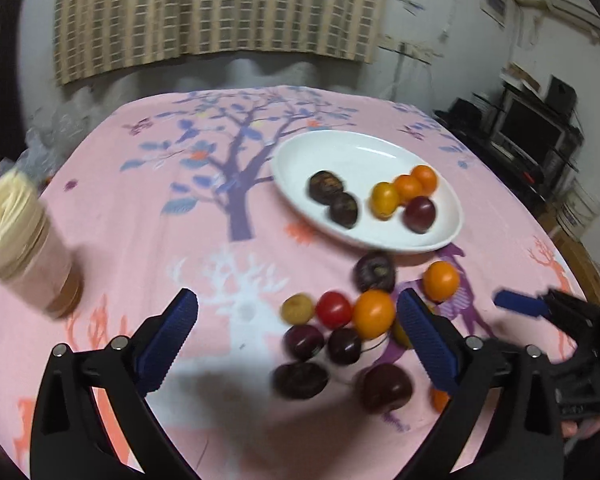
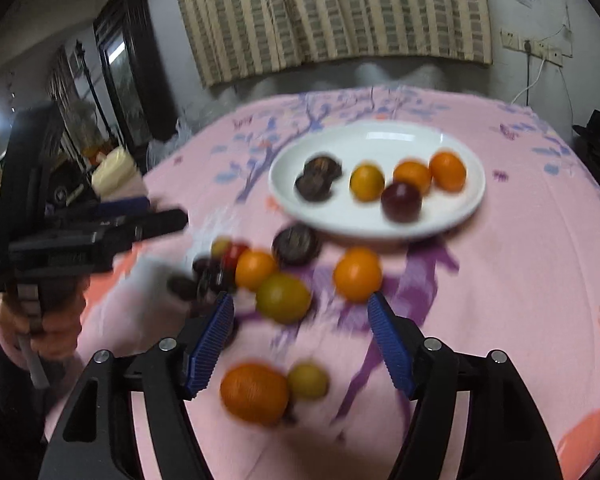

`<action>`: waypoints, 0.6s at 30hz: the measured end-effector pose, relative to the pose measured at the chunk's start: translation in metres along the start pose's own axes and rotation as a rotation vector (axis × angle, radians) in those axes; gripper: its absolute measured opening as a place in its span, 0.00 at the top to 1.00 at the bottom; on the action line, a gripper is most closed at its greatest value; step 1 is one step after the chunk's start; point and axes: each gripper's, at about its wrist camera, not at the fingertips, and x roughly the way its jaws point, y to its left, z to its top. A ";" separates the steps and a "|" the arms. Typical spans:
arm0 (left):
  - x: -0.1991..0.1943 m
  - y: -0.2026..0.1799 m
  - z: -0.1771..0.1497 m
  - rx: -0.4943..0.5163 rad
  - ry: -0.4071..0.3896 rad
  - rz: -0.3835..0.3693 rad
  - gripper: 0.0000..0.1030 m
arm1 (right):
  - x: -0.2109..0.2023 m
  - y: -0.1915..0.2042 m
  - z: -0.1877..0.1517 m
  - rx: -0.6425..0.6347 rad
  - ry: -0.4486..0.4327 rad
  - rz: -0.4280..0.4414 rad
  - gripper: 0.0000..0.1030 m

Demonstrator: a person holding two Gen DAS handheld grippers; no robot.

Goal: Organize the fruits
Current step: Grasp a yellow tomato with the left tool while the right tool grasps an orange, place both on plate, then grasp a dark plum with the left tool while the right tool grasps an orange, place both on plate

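Note:
A white oval plate [image 1: 364,152] [image 2: 380,136] on the pink tablecloth holds two dark fruits [image 1: 332,198], several orange and yellow ones [image 1: 408,188] and a dark red one [image 1: 419,214]. In front of it lies a loose heap: a red tomato [image 1: 333,309], oranges [image 1: 374,314], dark plums [image 1: 304,340]. My left gripper [image 1: 296,296] is open just above the heap, its pads touching nothing. My right gripper [image 2: 300,298] is open too, over a yellow-green fruit [image 2: 283,298] with an orange [image 2: 254,392] nearer; neither is gripped.
A jar with a cream lid [image 1: 24,240] [image 2: 114,172] stands at the table's left. A hand [image 2: 40,320] holds the left gripper's handle. A striped curtain hangs behind the table; a TV unit [image 1: 532,132] stands to the right.

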 end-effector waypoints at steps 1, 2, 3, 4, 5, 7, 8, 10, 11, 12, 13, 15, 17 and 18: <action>0.000 0.007 -0.007 -0.035 0.003 0.010 0.05 | -0.003 0.001 -0.007 0.014 0.005 0.007 0.32; 0.001 0.014 -0.010 -0.065 0.023 0.009 0.05 | -0.006 0.001 -0.012 0.034 0.007 0.015 0.32; 0.001 0.017 -0.011 -0.081 0.032 -0.011 0.05 | -0.009 0.002 -0.018 0.061 0.014 0.030 0.32; 0.001 0.020 -0.011 -0.094 0.032 -0.020 0.05 | -0.011 0.003 -0.022 0.081 0.024 0.044 0.32; 0.001 0.023 -0.011 -0.109 0.034 -0.016 0.05 | -0.012 0.004 -0.027 0.097 0.036 0.061 0.32; 0.001 0.025 -0.011 -0.119 0.038 -0.016 0.05 | -0.013 0.010 -0.038 0.104 0.053 0.073 0.32; 0.000 0.026 -0.012 -0.121 0.036 -0.019 0.05 | -0.012 0.012 -0.041 0.102 0.061 0.068 0.32; -0.003 0.026 -0.013 -0.127 0.033 -0.031 0.05 | -0.010 0.019 -0.048 0.097 0.080 0.052 0.33; -0.005 0.026 -0.013 -0.131 0.037 -0.049 0.05 | -0.008 0.021 -0.049 0.094 0.089 0.049 0.34; -0.006 0.026 -0.014 -0.140 0.041 -0.075 0.05 | -0.006 0.023 -0.050 0.090 0.097 0.042 0.36; -0.007 0.026 -0.014 -0.145 0.042 -0.089 0.05 | -0.004 0.024 -0.049 0.089 0.102 0.031 0.38; -0.011 0.025 -0.015 -0.144 0.036 -0.098 0.05 | 0.002 0.023 -0.046 0.097 0.112 0.006 0.40; -0.014 0.024 -0.015 -0.136 0.026 -0.094 0.05 | 0.008 0.022 -0.044 0.110 0.128 -0.001 0.48; -0.016 0.024 -0.015 -0.134 0.021 -0.093 0.05 | 0.011 0.022 -0.043 0.119 0.136 -0.001 0.50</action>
